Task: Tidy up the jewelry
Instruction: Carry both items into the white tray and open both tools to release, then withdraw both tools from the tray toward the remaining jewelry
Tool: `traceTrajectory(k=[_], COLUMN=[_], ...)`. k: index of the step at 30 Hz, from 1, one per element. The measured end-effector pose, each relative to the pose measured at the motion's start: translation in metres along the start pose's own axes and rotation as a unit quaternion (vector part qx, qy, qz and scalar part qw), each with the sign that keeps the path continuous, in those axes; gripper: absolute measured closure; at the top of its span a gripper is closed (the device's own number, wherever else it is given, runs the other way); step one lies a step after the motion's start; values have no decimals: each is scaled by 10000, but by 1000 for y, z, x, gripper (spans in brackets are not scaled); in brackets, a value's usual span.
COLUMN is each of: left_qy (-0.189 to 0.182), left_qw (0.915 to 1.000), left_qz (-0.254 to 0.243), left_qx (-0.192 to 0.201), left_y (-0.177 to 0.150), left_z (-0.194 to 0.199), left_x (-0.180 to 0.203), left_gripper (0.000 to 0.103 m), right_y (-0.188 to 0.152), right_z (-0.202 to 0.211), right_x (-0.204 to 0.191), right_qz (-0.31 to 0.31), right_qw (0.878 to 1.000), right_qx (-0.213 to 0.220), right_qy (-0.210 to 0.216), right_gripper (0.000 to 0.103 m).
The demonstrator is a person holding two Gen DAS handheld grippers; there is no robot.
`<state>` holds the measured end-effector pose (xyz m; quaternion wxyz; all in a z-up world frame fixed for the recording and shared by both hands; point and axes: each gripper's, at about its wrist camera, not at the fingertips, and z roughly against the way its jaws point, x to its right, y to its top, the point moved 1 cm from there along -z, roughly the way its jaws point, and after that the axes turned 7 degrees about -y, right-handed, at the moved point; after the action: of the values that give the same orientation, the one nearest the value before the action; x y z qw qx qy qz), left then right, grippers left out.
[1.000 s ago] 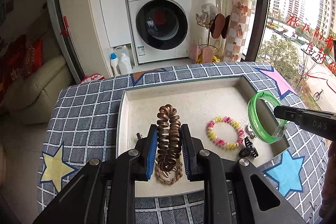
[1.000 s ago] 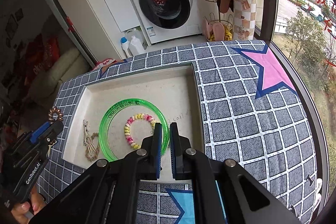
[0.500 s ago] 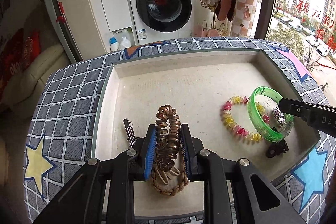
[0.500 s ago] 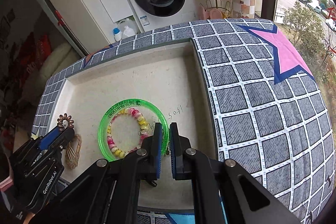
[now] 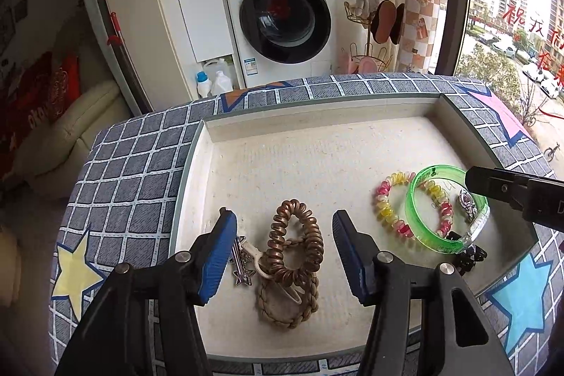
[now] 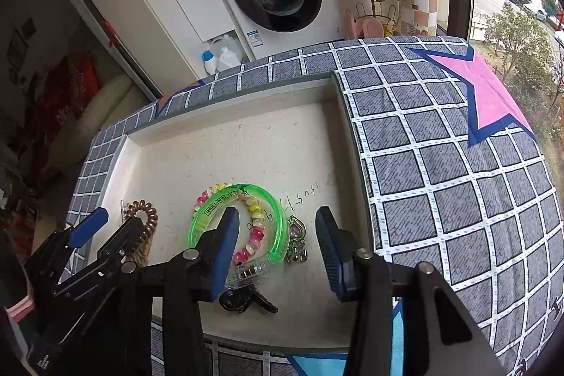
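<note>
A shallow beige tray (image 5: 317, 143) sits on a checked cloth. My left gripper (image 5: 283, 252) is open around a brown spiral hair tie (image 5: 299, 242), which lies on a braided brown band (image 5: 285, 309) beside a silver star clip (image 5: 241, 265). My right gripper (image 6: 276, 247) is open over a green bangle (image 6: 278, 217), which lies tilted on a pink and yellow bead bracelet (image 6: 255, 235). A heart charm (image 6: 296, 238), a clear clip and a black claw clip (image 6: 243, 300) lie by it. The bangle (image 5: 419, 217) and bracelet (image 5: 384, 210) also show in the left wrist view.
The tray's raised walls (image 6: 347, 115) ring the jewelry. The checked cloth with stars (image 6: 458, 164) covers the table to its edges. A washing machine (image 5: 285, 20) and a rack (image 5: 370, 34) stand beyond the far edge. A window lies to the right.
Both grippers have opened. The left let go of the brown spiral hair tie onto the braided band. The right let go of the green bangle, which now rests on the bead bracelet.
</note>
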<state>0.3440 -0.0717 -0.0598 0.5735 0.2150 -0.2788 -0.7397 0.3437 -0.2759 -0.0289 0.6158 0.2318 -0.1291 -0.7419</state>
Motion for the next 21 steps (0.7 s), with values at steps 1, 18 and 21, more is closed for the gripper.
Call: traceTrajectory(k=[1,18,21], left_qy=[-7,12,-29], left_qw=[10000,9996,9996], left_qz=[7,37,61], left_qx=[15,269,260], left_y=[0,-19,-27], left_z=[2,68,83], left_x=[0,4,4], left_gripper=[34,0,0], right_y=[1,-20,-30], right_z=[3,73,88], right_x=[0,6,6], right_qz=[-4,-106,-75], right_qw=[10000,9988,9984], right_qx=[38,341,363], right_qy=[20,348,431], right_gripper=[54,40,35])
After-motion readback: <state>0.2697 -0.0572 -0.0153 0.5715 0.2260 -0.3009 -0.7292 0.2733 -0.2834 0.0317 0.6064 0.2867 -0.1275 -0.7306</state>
